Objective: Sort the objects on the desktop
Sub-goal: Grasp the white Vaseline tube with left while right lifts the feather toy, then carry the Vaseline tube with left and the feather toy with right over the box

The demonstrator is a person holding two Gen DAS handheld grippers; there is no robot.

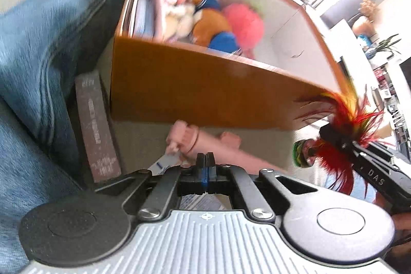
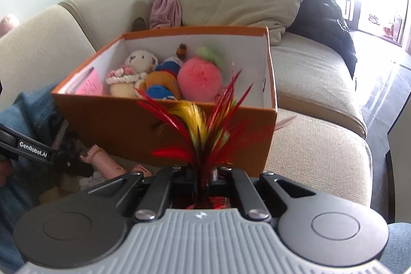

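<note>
- beige sofa (image 2: 308, 84), orange box (image 2: 164, 127) holding plush toys (image 2: 164, 78).
- right gripper (image 2: 208, 175) clamped on feather toy (image 2: 205, 125).
- left gripper (image 1: 206, 166) jaws pressed together, gripping nothing visible.

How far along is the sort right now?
Done: plush toys and a pink book sit in the orange box. In hand: right gripper clamps the feather toy. Left: pink tube and a dark book outside, by the left gripper.
</note>
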